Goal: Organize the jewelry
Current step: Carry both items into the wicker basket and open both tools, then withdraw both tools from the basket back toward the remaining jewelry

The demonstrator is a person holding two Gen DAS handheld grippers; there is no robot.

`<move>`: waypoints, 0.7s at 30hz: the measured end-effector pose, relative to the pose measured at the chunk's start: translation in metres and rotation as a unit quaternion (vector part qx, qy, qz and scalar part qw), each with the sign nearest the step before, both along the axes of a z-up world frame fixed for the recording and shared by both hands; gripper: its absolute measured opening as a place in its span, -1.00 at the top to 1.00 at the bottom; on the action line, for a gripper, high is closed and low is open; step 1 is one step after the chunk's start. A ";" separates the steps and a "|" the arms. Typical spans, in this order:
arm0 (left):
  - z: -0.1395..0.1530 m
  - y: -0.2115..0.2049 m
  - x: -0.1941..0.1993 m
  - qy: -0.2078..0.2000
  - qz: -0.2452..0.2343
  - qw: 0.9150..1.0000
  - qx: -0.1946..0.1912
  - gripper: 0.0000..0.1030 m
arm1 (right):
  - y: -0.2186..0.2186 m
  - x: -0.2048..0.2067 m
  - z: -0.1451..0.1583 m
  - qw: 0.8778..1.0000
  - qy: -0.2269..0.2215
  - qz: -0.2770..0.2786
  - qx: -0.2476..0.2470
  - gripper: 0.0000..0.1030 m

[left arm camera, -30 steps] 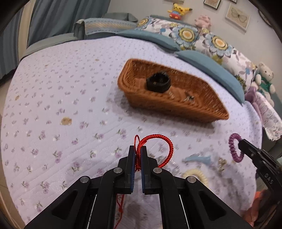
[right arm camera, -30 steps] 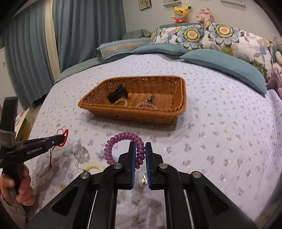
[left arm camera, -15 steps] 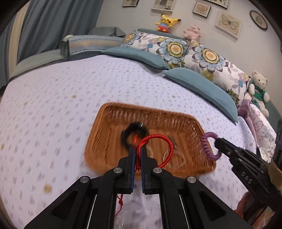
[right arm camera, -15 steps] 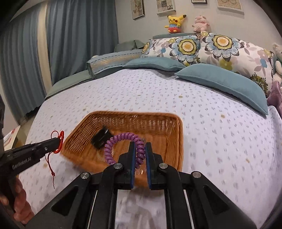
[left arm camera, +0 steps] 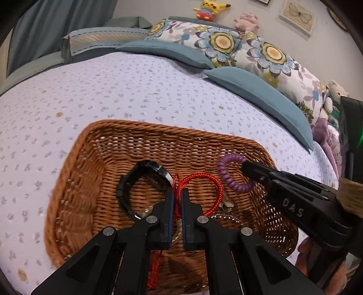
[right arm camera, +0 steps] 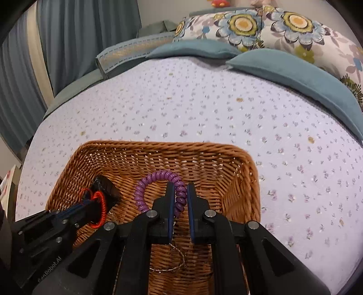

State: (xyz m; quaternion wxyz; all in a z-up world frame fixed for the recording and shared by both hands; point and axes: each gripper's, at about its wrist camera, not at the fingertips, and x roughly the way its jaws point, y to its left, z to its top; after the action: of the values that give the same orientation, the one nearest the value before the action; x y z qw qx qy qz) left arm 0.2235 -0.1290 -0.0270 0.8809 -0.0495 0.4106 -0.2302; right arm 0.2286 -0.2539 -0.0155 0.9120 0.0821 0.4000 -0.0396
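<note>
Both grippers have travelled from the bedspread to above the wicker basket (left arm camera: 95,145), left gripper (left arm camera: 177,192) clamping the red cord bracelet (left arm camera: 211,181), right gripper (right arm camera: 180,188) pinching the purple coil bracelet (right arm camera: 145,183), poised for dropping.

I count one basket (left arm camera: 95,145). In it: one black watch (left arm camera: 136,179) at 9 o'clock of my claws and one thin silver chain (right arm camera: 172,261) at 6 o'clock. One red cord (left arm camera: 204,181) in my left claw (left arm camera: 177,195), one purple coil (right arm camera: 158,181) in my right claw (right arm camera: 180,192). Two blue pillows (right arm camera: 283,72), two floral ones (left arm camera: 226,43) at 12 o'clock. Two plush toys (left arm camera: 208,9) on the headboard.
</note>
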 end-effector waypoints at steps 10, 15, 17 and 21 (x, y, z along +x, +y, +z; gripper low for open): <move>0.011 -0.001 -0.012 -0.013 -0.010 1.000 0.006 0.30 | -0.001 -0.015 0.006 1.000 -0.004 0.011 0.027 0.68; 0.037 0.014 -0.037 -0.036 -0.020 0.999 -0.015 0.29 | 0.002 -0.045 0.025 0.999 -0.027 0.014 0.033 0.62; 0.047 0.021 -0.050 -0.045 -0.022 0.998 -0.023 0.26 | 0.004 -0.063 0.034 0.998 -0.040 0.017 0.036 0.57; 0.069 0.040 -0.087 -0.068 -0.024 0.997 -0.038 0.13 | 0.011 -0.099 0.049 0.997 -0.064 0.026 0.035 0.39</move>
State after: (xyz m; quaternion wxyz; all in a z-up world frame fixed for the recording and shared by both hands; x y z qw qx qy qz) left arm 0.1366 -0.0885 0.0418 0.8984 -0.0576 0.3418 -0.2696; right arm 0.1300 -0.2426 0.0332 0.9330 0.1062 0.3439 0.0040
